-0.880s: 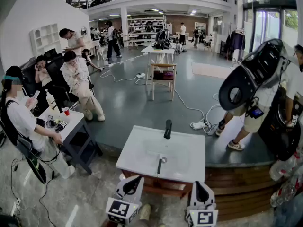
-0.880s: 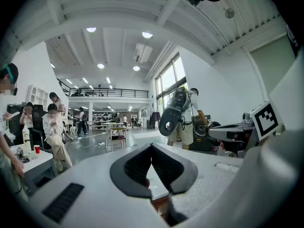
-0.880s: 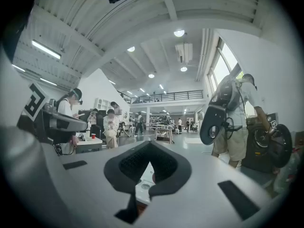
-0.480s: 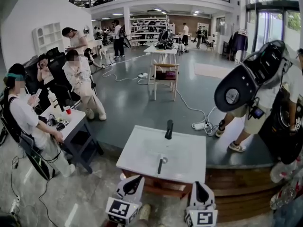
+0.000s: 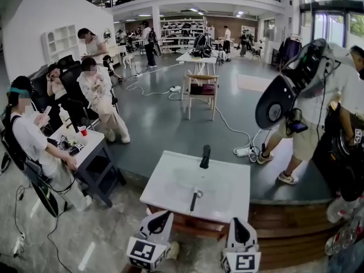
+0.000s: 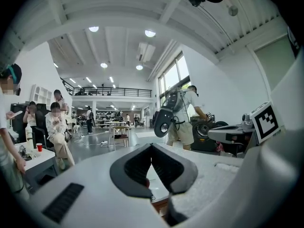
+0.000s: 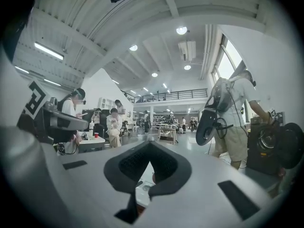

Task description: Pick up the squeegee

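Both tongs are closed and hold nothing. The left gripper [image 5: 161, 218] has its two dark jaws met at the tips, and the right gripper [image 5: 238, 223] shows the same in its own view. They hang side by side just before the near edge of the white sink [image 5: 227, 192], which sits on a wooden stand. The squeegee [image 5: 194, 199], as I read the slim tool lying flat in the shallow basin, is at about 1 o'clock from the left gripper and 11 o'clock from the right one, apart from both. It has a dark narrow shaft and a paler end toward 12 o'clock. It is too small here to tell which end carries the blade. A black upright piece [image 5: 205, 156], maybe a tap, stands at 12 o'clock beyond it on the far rim. I judge the tool to be light, with a stiff handle and a soft rubber edge. The basin looks smooth, so a push from the side could make it slide. The safest hold is probably across the middle of the dark shaft, with the jaws opened first and brought down from above.
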### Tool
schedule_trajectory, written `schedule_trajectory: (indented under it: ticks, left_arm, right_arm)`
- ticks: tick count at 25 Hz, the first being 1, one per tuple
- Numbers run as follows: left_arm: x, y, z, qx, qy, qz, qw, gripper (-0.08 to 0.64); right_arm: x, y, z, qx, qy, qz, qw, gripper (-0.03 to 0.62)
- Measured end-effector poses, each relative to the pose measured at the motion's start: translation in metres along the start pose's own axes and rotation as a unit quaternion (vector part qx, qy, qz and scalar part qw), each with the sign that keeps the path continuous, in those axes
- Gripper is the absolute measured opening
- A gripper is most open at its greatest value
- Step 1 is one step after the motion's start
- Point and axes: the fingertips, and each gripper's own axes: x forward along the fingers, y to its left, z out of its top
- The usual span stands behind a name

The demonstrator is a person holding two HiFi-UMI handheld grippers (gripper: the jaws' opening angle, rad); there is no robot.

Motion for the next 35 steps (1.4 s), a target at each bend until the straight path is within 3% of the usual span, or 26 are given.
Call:
schedule_trajectory:
  ticks: [7, 11, 22, 35]
  left_arm:
    - [0.042, 0.033, -0.001, 0.008, 0.000, 0.007, 0.9999, 0.003]
    - [0.073, 0.062, -0.008, -0.008, 0.006, 0.002, 1.0000, 0.003]
    - [0.176, 0.129, -0.023, -0.008, 0.042, -0.015, 0.9990, 0.003]
    - [0.258, 0.173, -0.076, -0.032, 0.102, -0.055, 0.9927, 0.002]
  right_arm:
    - [0.055, -0.002, 0.003, -0.011, 0.000, 0.010, 1.000, -0.002]
    - [0.100, 0.004, 0.007, -0.003, 0.008, 0.015, 1.000, -0.002]
    - [0.220, 0.000, 0.001, 0.017, 0.034, 0.014, 0.999, -0.002]
    - [0.307, -0.001, -0.051, 0.039, 0.099, -0.001, 0.994, -0.002]
